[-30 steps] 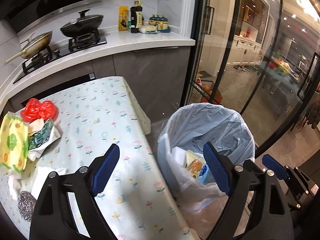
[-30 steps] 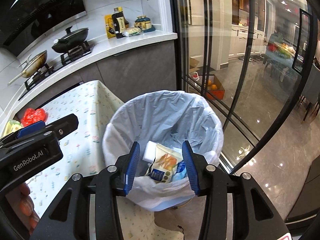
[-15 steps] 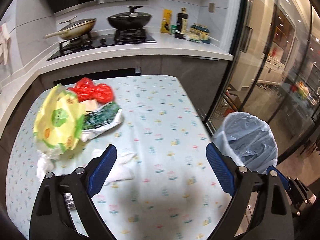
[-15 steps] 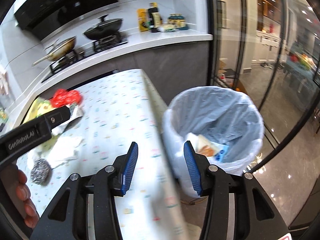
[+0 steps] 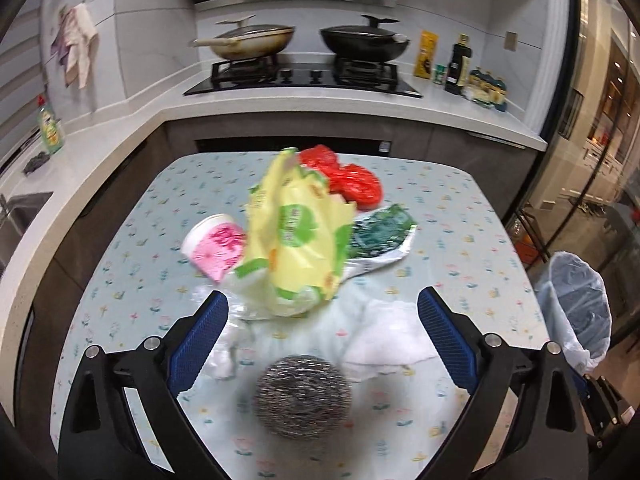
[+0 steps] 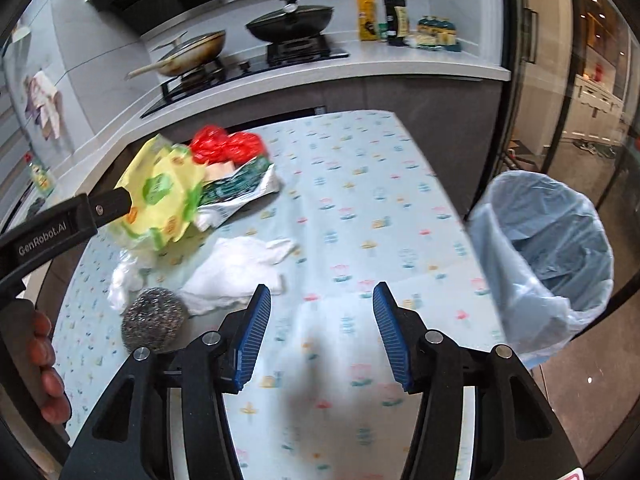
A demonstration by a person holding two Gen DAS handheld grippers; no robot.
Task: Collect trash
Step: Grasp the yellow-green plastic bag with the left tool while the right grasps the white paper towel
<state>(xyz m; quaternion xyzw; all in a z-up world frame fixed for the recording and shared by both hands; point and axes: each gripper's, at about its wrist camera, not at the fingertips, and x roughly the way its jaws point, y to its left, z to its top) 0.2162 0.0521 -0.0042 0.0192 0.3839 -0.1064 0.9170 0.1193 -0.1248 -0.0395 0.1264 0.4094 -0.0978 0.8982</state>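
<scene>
My left tongs (image 5: 322, 336) gape wide, jaws just widening, nothing between; a knotted steel-wool scourer (image 5: 303, 396) sits on the tabletop (image 5: 448, 216) just below them. Beyond the scourer: crumpled white tissue (image 5: 394, 340), glossy yellow-green wrapper (image 5: 298, 236), pink paper cup (image 5: 216, 244), red crinkled bag (image 5: 348, 178). My right tongs (image 6: 322, 334), half-spread and also widening, empty. Film-lined round bin (image 6: 548, 256) stands well right of the scourer.

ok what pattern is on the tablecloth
Pale blue tablecloth with small scattered flowers in pink and yellow; clearest in the right wrist view.
</scene>
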